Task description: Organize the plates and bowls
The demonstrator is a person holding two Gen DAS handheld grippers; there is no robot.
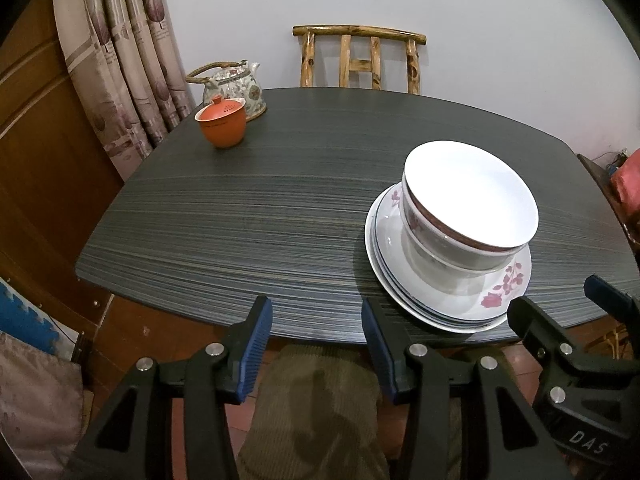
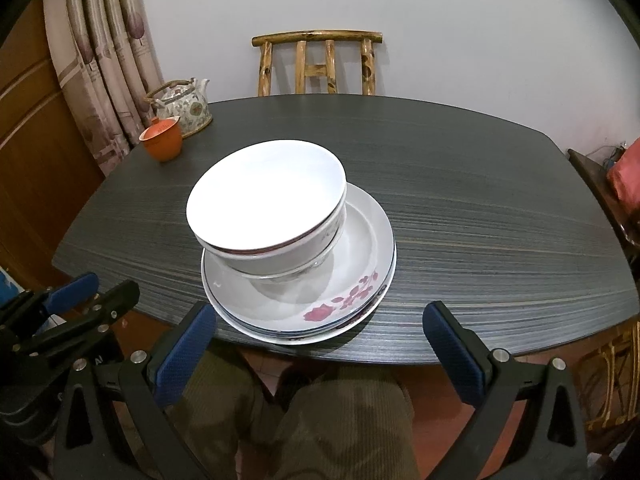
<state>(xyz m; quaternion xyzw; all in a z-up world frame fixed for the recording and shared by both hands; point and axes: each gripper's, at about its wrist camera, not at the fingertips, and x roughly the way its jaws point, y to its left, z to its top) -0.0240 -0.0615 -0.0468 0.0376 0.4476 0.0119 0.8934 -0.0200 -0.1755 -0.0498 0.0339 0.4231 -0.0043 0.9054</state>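
Both grippers empty, left gripper (image 1: 316,342) and right gripper (image 2: 320,342) with jaws parted; nested bowls (image 2: 266,206) on stacked plates (image 2: 348,312) just ahead of right gripper; recommend supporting plates, lifting top bowl level.

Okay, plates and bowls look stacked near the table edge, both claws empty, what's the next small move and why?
Probably just draw both claws back. The bowls sit nested on the stacked plates, and the right claw and left claw hang open short of the table, holding nothing, so the sorting looks done.
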